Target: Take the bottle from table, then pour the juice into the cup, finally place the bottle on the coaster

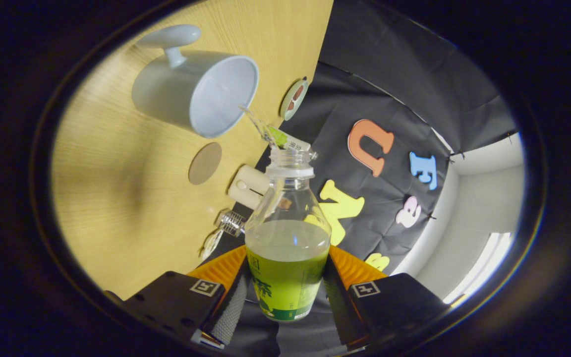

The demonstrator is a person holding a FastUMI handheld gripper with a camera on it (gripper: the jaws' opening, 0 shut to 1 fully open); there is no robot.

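Bottle (288, 238) in hand-held gripper (285, 297), beyond it cup (201, 91) on wooden table (117, 198)

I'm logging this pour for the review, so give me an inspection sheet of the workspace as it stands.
Surface: wooden table, bare around the things.
Job's things: open bottle, part full of green juice, tilted, neck toward the white cup; a thin stream runs from near its mouth to the cup's rim. Round brown coaster lies bare, between cup and bottle.
Clutter: small round green-rimmed item at the table's far edge; a pale cylinder and a small ribbed clear piece by the near edge.
Tool: tool shut on the bottle's lower body, a finger on each side.
Cables: nothing seen.
Surroundings: black cloth wall; pale wall beyond.
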